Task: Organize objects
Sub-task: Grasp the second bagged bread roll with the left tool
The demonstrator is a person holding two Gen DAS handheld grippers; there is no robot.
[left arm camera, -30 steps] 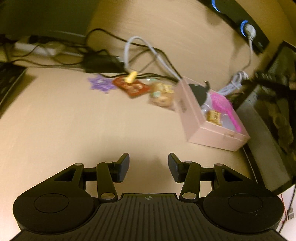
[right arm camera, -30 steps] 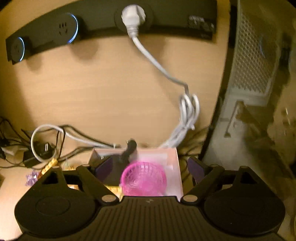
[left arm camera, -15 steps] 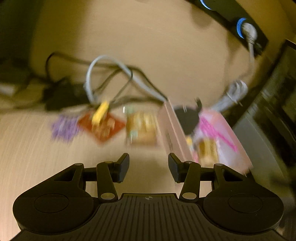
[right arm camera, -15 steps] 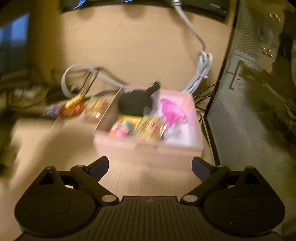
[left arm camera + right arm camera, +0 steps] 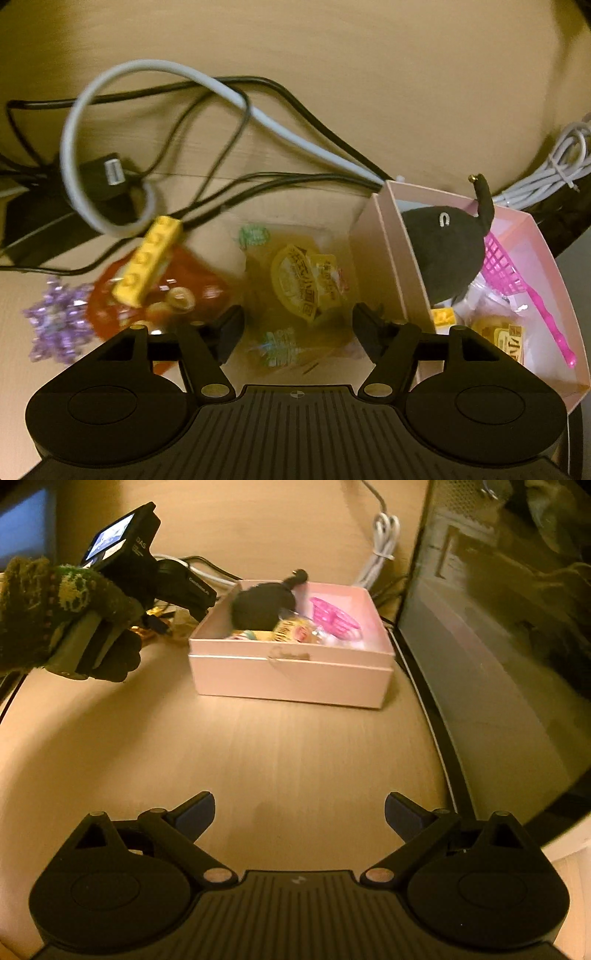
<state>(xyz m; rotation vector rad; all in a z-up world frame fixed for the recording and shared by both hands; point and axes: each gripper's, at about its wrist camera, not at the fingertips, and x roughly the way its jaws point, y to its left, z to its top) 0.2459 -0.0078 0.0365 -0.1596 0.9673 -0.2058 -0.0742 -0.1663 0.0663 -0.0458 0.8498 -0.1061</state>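
Observation:
A pink box (image 5: pixel 388 236) (image 5: pixel 291 675) holds a black plush toy (image 5: pixel 443 254) (image 5: pixel 264 603), a pink net scoop (image 5: pixel 506 269) (image 5: pixel 332 614) and snack packets. Left of the box lie a clear yellow snack packet (image 5: pixel 303 288), a red snack packet (image 5: pixel 173 295) with a yellow brick (image 5: pixel 147 262) on it, and a purple snowflake (image 5: pixel 55 321). My left gripper (image 5: pixel 297 325) is open, its fingers on either side of the yellow packet. My right gripper (image 5: pixel 299 816) is open and empty over bare table, well in front of the box.
Black and grey cables (image 5: pixel 207 99) and a charger (image 5: pixel 110 177) lie behind the loose items. A coiled white cable (image 5: pixel 384 542) lies behind the box. A dark computer case (image 5: pixel 498 646) stands along the right. The gloved hand (image 5: pixel 62 613) holds the left gripper beside the box.
My left gripper has moved forward and down to the yellow packet and its jaws have widened. My right gripper has pulled back from over the box to the near table.

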